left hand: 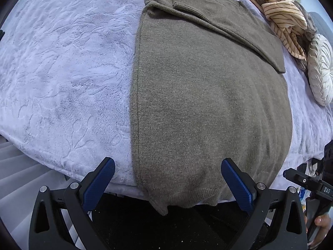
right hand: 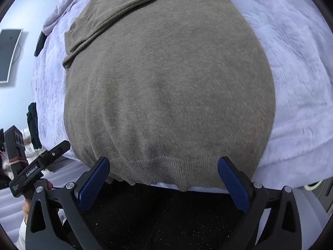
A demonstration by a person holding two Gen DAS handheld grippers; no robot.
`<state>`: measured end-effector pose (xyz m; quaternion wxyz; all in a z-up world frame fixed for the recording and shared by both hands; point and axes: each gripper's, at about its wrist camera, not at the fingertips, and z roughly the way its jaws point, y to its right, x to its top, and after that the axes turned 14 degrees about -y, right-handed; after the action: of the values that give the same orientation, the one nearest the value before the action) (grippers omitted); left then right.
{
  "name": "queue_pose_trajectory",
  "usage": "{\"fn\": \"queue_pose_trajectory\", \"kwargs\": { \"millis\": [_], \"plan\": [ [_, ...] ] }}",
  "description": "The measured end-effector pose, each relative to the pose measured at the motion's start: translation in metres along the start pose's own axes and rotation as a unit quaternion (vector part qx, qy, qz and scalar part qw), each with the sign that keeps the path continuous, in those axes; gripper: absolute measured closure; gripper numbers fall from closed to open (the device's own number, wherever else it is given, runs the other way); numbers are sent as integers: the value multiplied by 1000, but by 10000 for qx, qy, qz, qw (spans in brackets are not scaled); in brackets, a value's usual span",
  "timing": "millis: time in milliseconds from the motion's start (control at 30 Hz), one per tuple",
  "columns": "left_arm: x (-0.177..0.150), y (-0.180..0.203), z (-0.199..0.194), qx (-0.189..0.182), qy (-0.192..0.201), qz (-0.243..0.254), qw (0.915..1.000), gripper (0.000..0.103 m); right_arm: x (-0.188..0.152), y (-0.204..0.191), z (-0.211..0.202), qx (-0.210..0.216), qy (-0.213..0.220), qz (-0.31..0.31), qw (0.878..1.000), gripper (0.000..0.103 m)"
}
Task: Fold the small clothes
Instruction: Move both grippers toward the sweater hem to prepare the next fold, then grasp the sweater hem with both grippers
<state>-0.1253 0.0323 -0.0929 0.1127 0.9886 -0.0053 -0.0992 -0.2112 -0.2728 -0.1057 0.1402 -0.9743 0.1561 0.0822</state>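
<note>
A grey-brown knit sweater [left hand: 208,104] lies flat on a pale lilac fleece blanket [left hand: 62,73], its sleeves folded across the far part. Its ribbed hem hangs slightly over the bed's near edge. My left gripper [left hand: 167,166] is open and empty, just above the hem near the sweater's left bottom corner. My right gripper [right hand: 163,165] is open and empty over the hem of the same sweater [right hand: 166,83], nearer its right side. Each gripper shows at the edge of the other's view.
A striped beige garment [left hand: 281,14] and a round white pleated cushion [left hand: 320,70] lie at the far right of the bed. A dark cloth [right hand: 34,123] hangs at the blanket's [right hand: 301,73] left edge. Dark floor [right hand: 166,218] lies below the bed edge.
</note>
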Motion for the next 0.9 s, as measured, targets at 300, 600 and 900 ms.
{"fn": "queue_pose_trajectory", "kwargs": {
  "millis": [300,600,900],
  "plan": [
    [-11,11,2,215,88,360,9991,1,-24,25,-3,91,196,428,9988,0],
    [-22,6,-2,121,135,468,9987,1,-42,29,-7,161,471,640,9967,0],
    [-34,-16,-1,-748,118,368,9964,1,-37,29,-16,140,539,542,9970,0]
  ]
}}
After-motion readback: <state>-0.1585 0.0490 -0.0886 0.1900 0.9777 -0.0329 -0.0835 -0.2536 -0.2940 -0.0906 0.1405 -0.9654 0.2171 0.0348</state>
